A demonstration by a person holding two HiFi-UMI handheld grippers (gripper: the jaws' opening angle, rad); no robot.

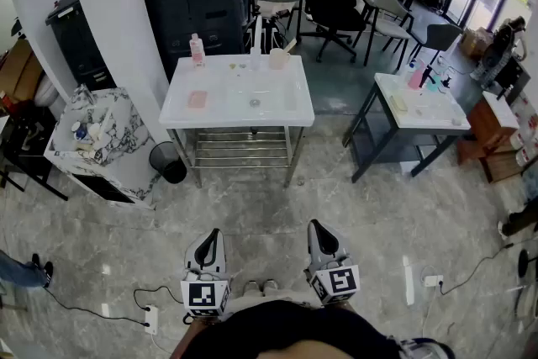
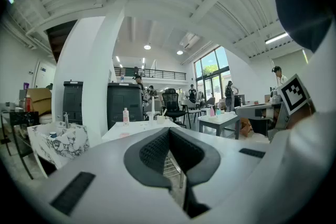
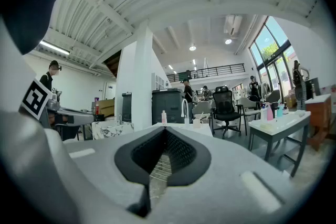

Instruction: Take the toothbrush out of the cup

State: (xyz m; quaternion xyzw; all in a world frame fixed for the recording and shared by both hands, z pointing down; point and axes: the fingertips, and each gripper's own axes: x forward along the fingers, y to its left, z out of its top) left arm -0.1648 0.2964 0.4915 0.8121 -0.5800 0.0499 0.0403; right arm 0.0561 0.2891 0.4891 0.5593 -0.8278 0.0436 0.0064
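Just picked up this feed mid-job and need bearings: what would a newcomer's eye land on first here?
A white sink-top table on a metal frame stands mid-floor, with a pale cup holding a toothbrush at its far edge and a small pink bottle at its far left. Low in the head view, the left gripper and right gripper are both shut and empty, well short of the table.

Pale grey rounded left gripper (image 1: 213, 234) at 7 o'clock, matching right gripper (image 1: 314, 225) at 5 o'clock, black dimpled pads (image 2: 152, 150) inside the jaws, black-and-white square-marker cube (image 1: 206, 295) on each, black top (image 1: 286, 329) at 6 o'clock
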